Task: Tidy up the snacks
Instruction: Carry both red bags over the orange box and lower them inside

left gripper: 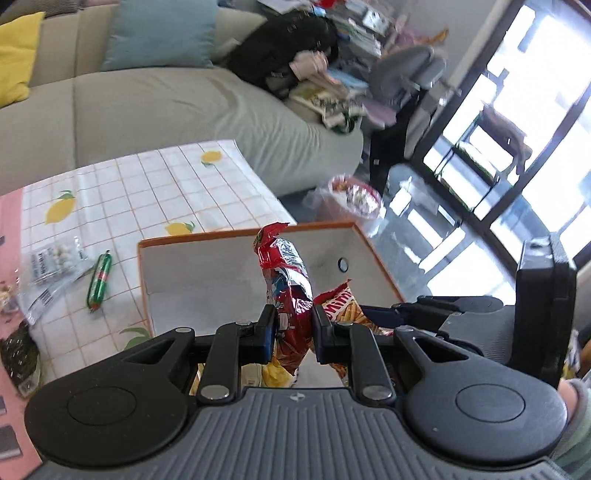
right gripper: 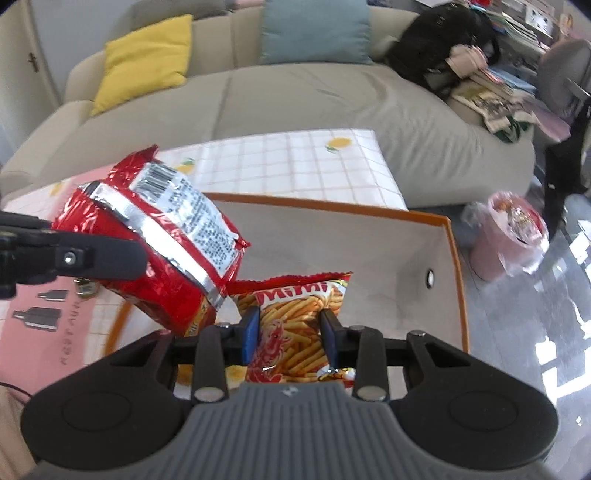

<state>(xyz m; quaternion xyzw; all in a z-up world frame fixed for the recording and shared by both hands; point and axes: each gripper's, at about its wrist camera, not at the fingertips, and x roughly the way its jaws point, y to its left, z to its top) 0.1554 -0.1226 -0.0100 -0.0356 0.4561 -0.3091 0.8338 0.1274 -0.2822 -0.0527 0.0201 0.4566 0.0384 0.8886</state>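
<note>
- The left gripper (left gripper: 294,328) is clamped on a red snack bag (left gripper: 286,280), held upright over the orange-rimmed storage box (left gripper: 236,280).
- The right gripper (right gripper: 290,334) pinches a Mimi fries packet (right gripper: 295,328) above the same box, just beside the red bag.
- On the lemon-print tablecloth (left gripper: 147,192), left of the box, lie a green sausage stick (left gripper: 99,280) and a clear packet of white candies (left gripper: 55,262).
- A beige sofa (right gripper: 314,107) stands behind the table with a yellow cushion (right gripper: 144,59) and a blue cushion (right gripper: 314,31).
- A pink bin (right gripper: 506,240) lined with plastic sits on the floor to the right.
</note>
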